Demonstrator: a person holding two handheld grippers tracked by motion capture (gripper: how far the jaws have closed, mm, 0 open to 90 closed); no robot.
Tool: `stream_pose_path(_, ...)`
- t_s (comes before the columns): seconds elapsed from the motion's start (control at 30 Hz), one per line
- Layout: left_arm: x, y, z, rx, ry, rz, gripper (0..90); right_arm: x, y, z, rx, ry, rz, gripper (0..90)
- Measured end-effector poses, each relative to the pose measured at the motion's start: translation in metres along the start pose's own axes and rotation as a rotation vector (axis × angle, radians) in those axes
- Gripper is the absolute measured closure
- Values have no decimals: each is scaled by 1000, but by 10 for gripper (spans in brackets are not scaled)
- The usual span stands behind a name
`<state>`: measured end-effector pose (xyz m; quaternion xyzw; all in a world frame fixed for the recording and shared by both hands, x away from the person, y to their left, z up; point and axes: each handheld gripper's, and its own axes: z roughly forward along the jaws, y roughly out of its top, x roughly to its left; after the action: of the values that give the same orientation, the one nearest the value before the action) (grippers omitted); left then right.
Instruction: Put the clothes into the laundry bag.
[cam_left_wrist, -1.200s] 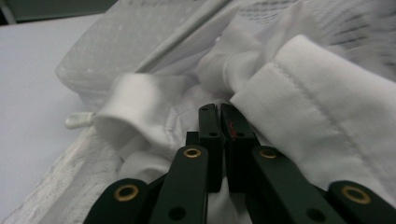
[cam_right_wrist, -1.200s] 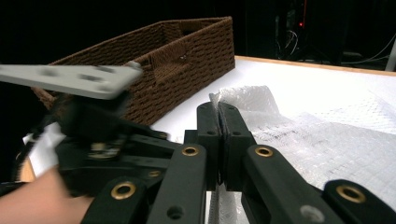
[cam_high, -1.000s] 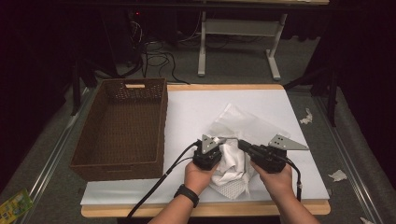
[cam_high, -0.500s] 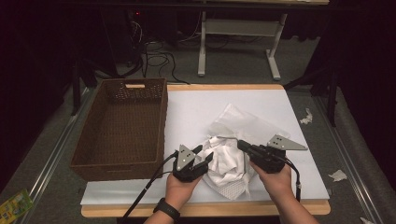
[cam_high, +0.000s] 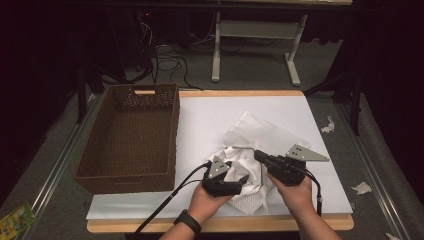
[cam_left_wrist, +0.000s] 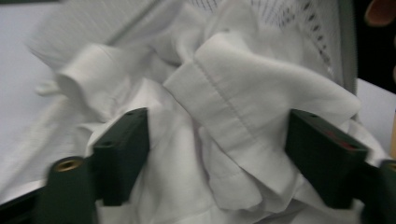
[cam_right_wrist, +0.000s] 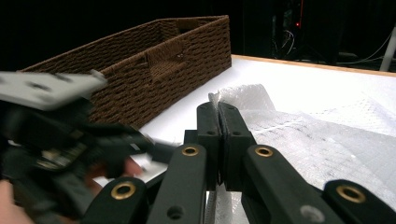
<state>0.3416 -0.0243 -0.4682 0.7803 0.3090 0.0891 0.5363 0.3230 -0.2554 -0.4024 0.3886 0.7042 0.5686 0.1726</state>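
A crumpled white cloth (cam_high: 239, 159) lies near the table's front on a white mesh bag (cam_high: 260, 131). My left gripper (cam_high: 244, 180) points into the cloth from the left. Its jaws have just been opening and now stand apart. In the left gripper view a hemmed fold of the cloth (cam_left_wrist: 243, 93) lies between the left gripper's (cam_left_wrist: 217, 135) jaws, and the pads do not press on it. My right gripper (cam_high: 258, 155) is shut on the edge of the mesh bag (cam_right_wrist: 303, 140). In the right gripper view a thin strip of mesh sticks up from the right gripper's (cam_right_wrist: 218, 109) closed jaws.
A brown wicker basket (cam_high: 173, 131) stands with nothing in it on the table's left side, and its wall (cam_right_wrist: 154, 60) is close by in the right gripper view. A white sheet (cam_high: 210, 112) covers the tabletop. Paper scraps (cam_high: 361, 188) lie off the right edge.
The left hand drew back toward the table's front left, then came right again to the cloth, and its jaws opened. The right hand kept still, shut on the mesh.
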Motion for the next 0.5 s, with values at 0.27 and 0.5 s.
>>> stream_pose_path(0.27, -4, 10, 17, 23, 31, 29, 819, 1, 1, 0, -6, 10, -2, 894)
stream_pose_path(0.5, -12, 22, 12, -43, 66, 61, 833, 4, 2, 0, -17, 25, 6, 894)
